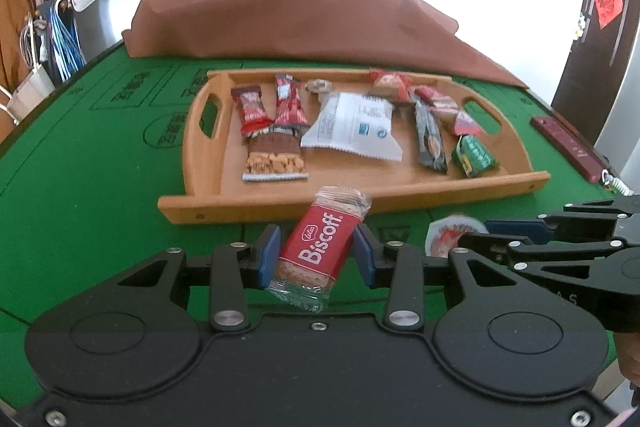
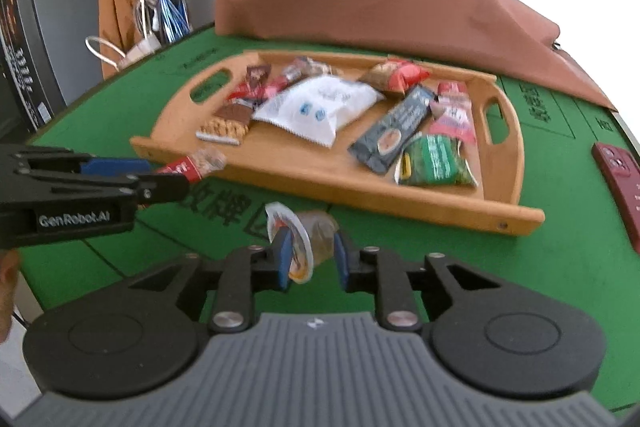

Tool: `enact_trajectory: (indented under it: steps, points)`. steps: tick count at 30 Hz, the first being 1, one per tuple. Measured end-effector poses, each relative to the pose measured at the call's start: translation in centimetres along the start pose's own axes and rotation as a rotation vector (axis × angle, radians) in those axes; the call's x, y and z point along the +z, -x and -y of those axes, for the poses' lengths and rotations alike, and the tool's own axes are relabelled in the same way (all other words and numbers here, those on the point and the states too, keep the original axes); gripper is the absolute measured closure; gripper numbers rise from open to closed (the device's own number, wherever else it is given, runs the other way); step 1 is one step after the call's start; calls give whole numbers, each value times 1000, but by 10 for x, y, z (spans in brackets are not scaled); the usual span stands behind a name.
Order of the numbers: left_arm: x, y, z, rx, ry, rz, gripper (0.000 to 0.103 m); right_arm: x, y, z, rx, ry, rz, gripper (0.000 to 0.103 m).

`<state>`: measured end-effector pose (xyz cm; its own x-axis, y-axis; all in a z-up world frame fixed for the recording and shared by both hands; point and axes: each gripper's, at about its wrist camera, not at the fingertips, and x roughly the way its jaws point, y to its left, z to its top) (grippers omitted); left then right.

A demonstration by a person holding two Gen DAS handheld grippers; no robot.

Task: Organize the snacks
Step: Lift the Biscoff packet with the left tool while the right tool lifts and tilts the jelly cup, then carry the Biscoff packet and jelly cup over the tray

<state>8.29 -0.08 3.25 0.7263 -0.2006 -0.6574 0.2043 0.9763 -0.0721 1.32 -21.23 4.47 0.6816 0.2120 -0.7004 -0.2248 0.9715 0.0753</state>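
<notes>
Left gripper (image 1: pixel 316 255) is pitched down toward the table, pads clamped on a red Biscoff packet (image 1: pixel 320 247) raised just short of the wooden tray (image 1: pixel 400 201) at 12 o'clock. Bare green felt (image 1: pixel 92 195) is seen at 9 o'clock. Right gripper (image 2: pixel 310 257) is pitched down alike; a jelly cup (image 2: pixel 304 239) lies between its pads. Whether they press it cannot be told. Snacks fill the tray.

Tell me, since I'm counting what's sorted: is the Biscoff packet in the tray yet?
Out. The Biscoff packet sits between the left gripper pads, before the tray.
</notes>
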Motion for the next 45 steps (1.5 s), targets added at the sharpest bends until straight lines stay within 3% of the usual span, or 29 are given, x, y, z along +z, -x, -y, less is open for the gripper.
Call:
enact_trajectory:
  steps: [8, 14, 15, 16, 19, 22, 26, 28, 32, 34, 39, 43, 45]
  points:
    - [0, -3, -9, 26, 19, 0, 65, 3, -17, -11, 10, 59, -5, 41]
    - [0, -3, -14, 35, 25, -4, 65, 11, -35, -17, -3, 125, -29, 40]
    - [0, -3, -14, 36, 26, -5, 65, 11, -37, -16, 4, 121, -37, 42]
    - [-1, -3, -15, 36, 26, -8, 65, 10, -39, -15, 12, 109, -47, 54]
    - [-1, -5, -16, 37, 30, -13, 66, 9, -37, -15, 16, 84, -47, 55]
    - [0, -6, -19, 26, 41, -15, 81, 10, -34, -11, 41, 30, -54, 55]
    - [4, -4, -19, 28, 34, 2, 85, 14, -23, -8, 40, 6, -30, 58]
    - [4, -4, -18, 27, 32, 2, 85, 18, -18, -7, 33, 8, -19, 65]
    - [-2, -5, -17, 32, 22, -1, 82, 17, -19, -4, 26, 4, -31, 65]
    - [-7, -5, -16, 42, 4, 1, 68, 14, -20, -4, 19, 5, -31, 65]
    - [-11, -8, -19, 47, 5, -7, 56, 13, -18, -4, 28, -4, -28, 65]
    - [-12, -18, -23, 24, 39, -38, 58, 11, -17, -5, 27, -11, -24, 66]
    - [-14, -22, -23, 35, 47, -58, 71, 12, -16, -4, 39, -23, -25, 66]
